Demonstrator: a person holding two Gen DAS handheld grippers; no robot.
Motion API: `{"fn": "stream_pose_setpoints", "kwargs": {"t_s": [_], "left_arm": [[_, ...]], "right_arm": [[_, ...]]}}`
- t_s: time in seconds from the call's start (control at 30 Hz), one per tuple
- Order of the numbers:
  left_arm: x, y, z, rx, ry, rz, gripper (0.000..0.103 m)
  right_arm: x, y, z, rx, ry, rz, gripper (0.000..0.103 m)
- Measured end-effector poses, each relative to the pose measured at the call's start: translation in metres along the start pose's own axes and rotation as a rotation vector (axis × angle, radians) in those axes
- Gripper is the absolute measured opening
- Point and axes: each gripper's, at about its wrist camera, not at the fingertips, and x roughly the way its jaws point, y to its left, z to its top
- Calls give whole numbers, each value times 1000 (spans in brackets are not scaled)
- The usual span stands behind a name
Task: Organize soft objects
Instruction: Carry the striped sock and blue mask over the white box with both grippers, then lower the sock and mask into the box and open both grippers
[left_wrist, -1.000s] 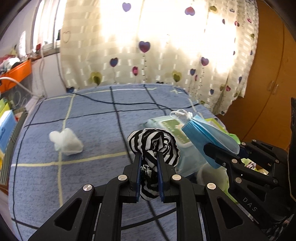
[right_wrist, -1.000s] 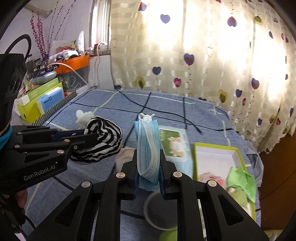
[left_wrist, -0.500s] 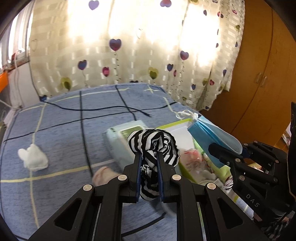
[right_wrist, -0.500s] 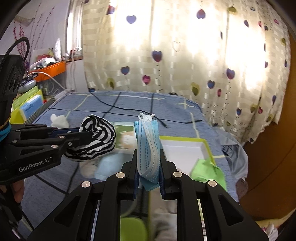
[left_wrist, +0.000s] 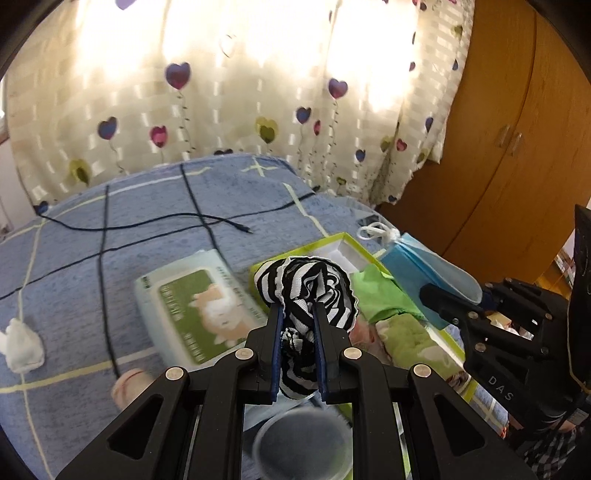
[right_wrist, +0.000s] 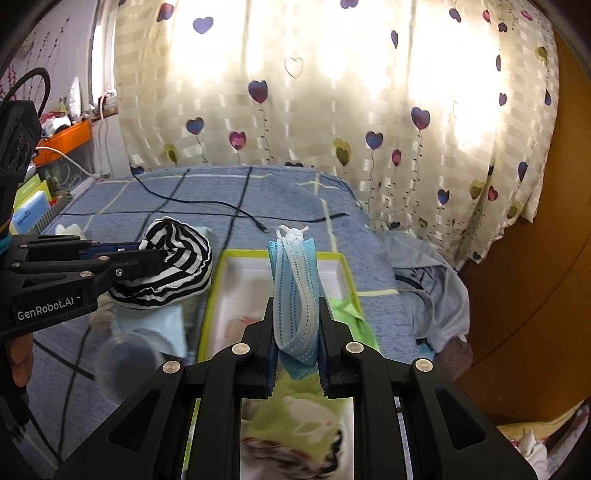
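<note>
Both grippers loaded. Left gripper (left_wrist: 298, 314) clamped tight on black-and-white striped cloth (left_wrist: 310, 284), bunched above and between the pads. Right gripper (right_wrist: 297, 321) pinched on folded blue face mask (right_wrist: 295, 280), white ear loops knotted at the top. Green-rimmed box (right_wrist: 216, 280) directly beneath and ahead of right gripper, green cloth (right_wrist: 345, 314) inside, just right of the pads. Wet-wipe pack (left_wrist: 199, 299) ahead-left of left gripper on blue blanket (left_wrist: 147, 206). White plush (left_wrist: 22, 345) far left. Clear cup (left_wrist: 301, 443), blurred, below left gripper.
</note>
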Motion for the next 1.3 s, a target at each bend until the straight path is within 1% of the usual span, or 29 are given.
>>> {"fn": "stream_pose_setpoints", "kwargs": {"t_s": [0.13,0.23,0.4,0.5,0.57,0.7,1.1,1.2,1.27,1.3], "left_arm": [[22,-9,5,3,42,-1,14],[34,-17,8,24,52,-5,14],[54,-24,9,36,95,-6,14],[62,-27,9,39,113,-13,14],[68,-28,8,37,127,1,14],[75,-29,8,40,137,18,14],[86,-28,8,34,169,19,15],[88,-27,8,35,176,16,18],[89,-27,8,32,178,12,19],[89,-27,9,30,176,8,22]], "right_arm": [[16,-10,1,-19,30,-10,18],[27,-20,2,-21,53,-10,18],[45,-30,5,-20,70,13,18],[57,-32,5,-27,96,38,18],[63,-30,5,-42,109,45,18],[76,-26,4,-56,130,59,18],[93,-25,-2,-72,171,69,18],[96,-26,-4,-65,180,80,19],[97,-26,-5,-62,185,77,21],[97,-26,-5,-62,186,79,21]]}}
